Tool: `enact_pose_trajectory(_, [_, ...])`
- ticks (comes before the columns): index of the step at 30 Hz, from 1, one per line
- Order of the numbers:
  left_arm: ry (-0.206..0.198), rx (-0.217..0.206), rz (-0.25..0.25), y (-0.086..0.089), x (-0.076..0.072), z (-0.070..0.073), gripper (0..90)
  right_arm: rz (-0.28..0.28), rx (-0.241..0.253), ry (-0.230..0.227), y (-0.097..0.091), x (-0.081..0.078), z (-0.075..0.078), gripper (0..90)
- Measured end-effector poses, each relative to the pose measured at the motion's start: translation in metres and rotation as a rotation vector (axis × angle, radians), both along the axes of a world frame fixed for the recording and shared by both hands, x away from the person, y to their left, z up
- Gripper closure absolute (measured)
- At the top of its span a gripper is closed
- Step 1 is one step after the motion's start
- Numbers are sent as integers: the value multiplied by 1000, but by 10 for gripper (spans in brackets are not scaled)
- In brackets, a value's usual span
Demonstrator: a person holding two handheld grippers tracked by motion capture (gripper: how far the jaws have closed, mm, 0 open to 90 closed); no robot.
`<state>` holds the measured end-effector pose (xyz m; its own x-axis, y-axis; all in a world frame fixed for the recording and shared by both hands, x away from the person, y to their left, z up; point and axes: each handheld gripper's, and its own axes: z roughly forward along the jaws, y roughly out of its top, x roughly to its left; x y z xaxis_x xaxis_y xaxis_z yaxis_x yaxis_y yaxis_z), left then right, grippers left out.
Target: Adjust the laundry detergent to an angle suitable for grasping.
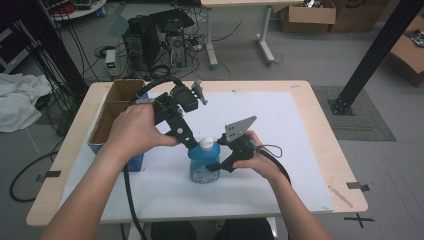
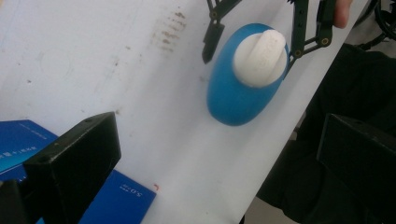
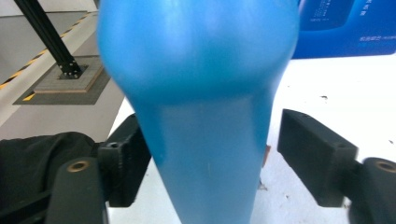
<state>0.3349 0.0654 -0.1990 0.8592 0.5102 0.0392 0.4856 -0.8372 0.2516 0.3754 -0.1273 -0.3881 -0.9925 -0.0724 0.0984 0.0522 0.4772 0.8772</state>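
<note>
— High view first: what stands mid-table?
— Blue bottle (image 1: 204, 162) with white cap (image 1: 206, 143), upright on the white sheet (image 1: 280, 150), toward the near side. Left gripper (image 1: 192, 142) coming down from the far left, tips just beside the cap. Right gripper (image 1: 212, 167) at the bottle's right flank, low on the body. Open cardboard box (image 1: 117, 107) well to the left.
— Left gripper view?
— Looks down on the bottle (image 2: 233, 88) and cap (image 2: 259, 58) from above. Own jaws spread wide, nothing between them, clear of the bottle. Blue carton (image 2: 119, 198) at the lower left. Right gripper (image 2: 254, 35) seen farther off, one jaw on either side of the bottle.
— Right gripper view?
— Bottle (image 3: 201, 107) between the two jaws, very close. Gap visible on the right between pad and bottle; left pad about touching, contact hard to judge. Released, not clenched.
</note>
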Motion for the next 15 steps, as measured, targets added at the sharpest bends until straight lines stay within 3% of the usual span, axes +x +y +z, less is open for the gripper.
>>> enact_pose_trajectory(9, [-1,-4,2,0,-1,1,0,-36,-69,-15,-28,-4,12,173])
enact_pose_trajectory(13, [-1,-2,-9,-2,-2,1,1,-104,-91,-17,-49,-1,21,179])
enact_pose_trajectory(15, [1,-1,-14,-4,-2,1,1,-197,-108,-4,-64,4,28,187])
